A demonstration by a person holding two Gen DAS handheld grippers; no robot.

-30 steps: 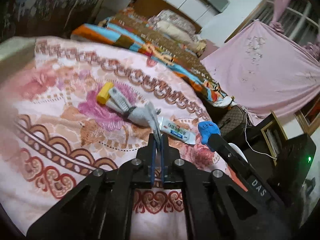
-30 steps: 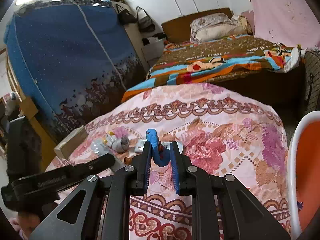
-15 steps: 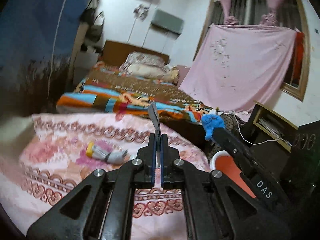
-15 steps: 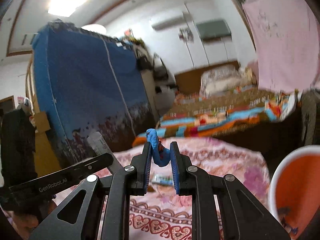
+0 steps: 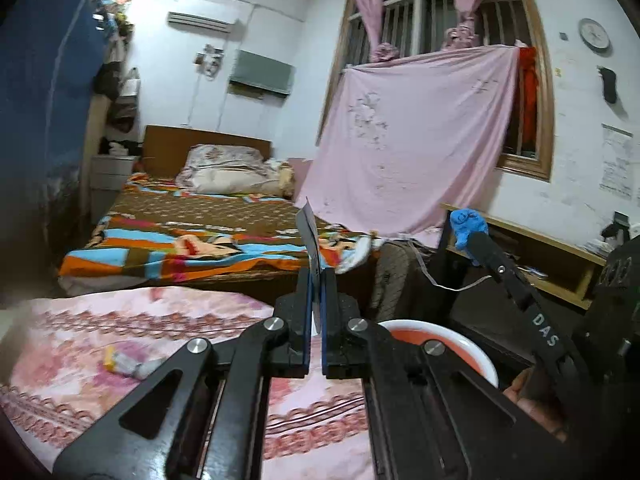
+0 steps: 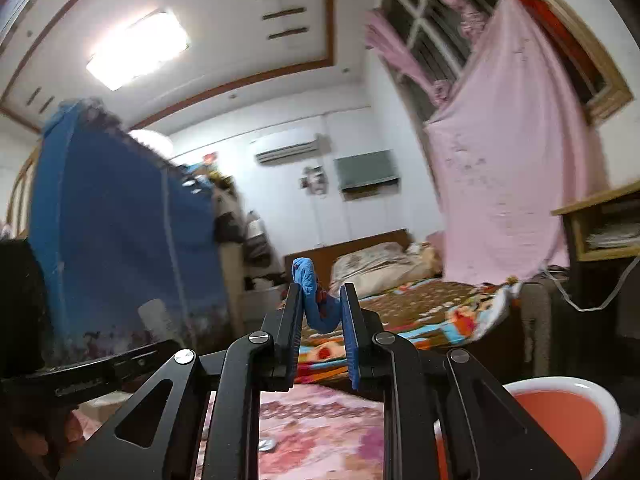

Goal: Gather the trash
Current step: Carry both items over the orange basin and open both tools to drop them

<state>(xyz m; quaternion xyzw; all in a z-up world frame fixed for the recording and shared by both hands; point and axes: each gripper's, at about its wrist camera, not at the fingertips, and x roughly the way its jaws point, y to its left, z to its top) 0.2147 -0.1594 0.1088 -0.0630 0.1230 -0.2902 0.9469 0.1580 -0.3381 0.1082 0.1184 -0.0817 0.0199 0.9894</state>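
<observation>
Both grippers have lifted off the pink floral bedspread (image 5: 120, 320) since a second ago, each carrying its piece up toward the room. Left gripper (image 5: 316, 316) is clamped tight on a thin flat wrapper (image 5: 310, 232) that stands upright between its pads. Right gripper (image 6: 322, 312) pinches a crumpled blue scrap (image 6: 306, 276); "DAS" reads on its finger in the left view. One yellow-capped tube (image 5: 124, 364) lies on the bedspread. An orange bin with a white rim (image 5: 460, 340) sits just beside the bed, below both grippers.
</observation>
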